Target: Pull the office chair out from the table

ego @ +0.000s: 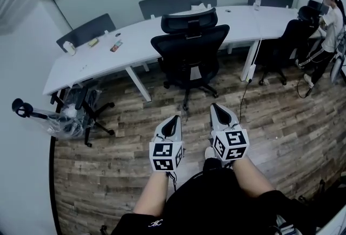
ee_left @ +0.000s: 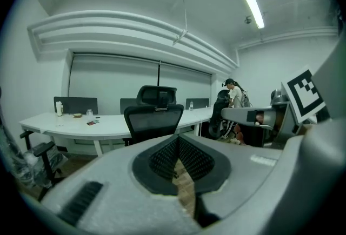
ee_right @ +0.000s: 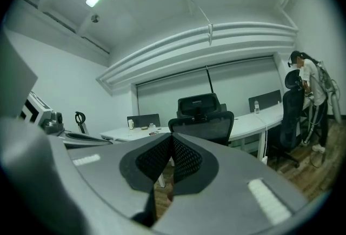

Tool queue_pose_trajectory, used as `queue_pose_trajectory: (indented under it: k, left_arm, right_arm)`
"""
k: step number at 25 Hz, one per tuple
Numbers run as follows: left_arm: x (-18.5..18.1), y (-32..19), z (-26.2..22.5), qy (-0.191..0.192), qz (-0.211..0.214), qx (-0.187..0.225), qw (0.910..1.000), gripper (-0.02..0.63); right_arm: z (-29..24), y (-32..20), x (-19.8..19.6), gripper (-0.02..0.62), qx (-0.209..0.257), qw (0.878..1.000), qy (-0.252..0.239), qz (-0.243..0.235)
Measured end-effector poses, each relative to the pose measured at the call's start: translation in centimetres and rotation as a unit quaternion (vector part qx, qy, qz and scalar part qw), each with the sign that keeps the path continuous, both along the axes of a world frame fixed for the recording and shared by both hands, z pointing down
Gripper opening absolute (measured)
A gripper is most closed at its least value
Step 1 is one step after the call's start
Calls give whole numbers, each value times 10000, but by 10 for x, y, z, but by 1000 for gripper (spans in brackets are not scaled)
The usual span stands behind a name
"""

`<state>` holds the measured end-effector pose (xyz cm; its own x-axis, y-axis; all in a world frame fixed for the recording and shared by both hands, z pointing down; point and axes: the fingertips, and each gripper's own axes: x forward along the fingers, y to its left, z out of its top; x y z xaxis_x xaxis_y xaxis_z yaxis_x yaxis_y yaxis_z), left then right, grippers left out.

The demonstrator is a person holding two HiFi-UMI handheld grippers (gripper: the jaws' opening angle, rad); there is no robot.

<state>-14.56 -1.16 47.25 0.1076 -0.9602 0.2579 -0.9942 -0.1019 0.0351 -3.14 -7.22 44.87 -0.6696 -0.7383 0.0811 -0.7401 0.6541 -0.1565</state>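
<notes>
Approach looks like the step in hand: table (ego: 135, 39) runs along the far wall, and chair (ego: 189, 47) stands close against its near edge, back turned to the person, not yet pulled out. Left gripper (ego: 173, 119) and right gripper (ego: 217, 107) hang side by side well short of the table, apart from the chair, with bare floor between. Next move, as I judge it, calls for closing that gap, spreading the jaws, and taking the chair's back on the side away from the table before drawing it off. Left fingers (ee_left: 164, 157) are pressed together on nothing; right fingers (ee_right: 153, 159) are likewise together, holding and touching nothing
</notes>
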Motion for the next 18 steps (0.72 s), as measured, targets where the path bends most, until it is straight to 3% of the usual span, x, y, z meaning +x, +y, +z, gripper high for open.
queue_pose_trajectory:
  k: [18]
  left_arm:
    - [5, -213, -16, -380, 50, -124, 9992, 9]
  right_arm:
    - [-7, -214, -4, 11, -109, 9995, 116, -282]
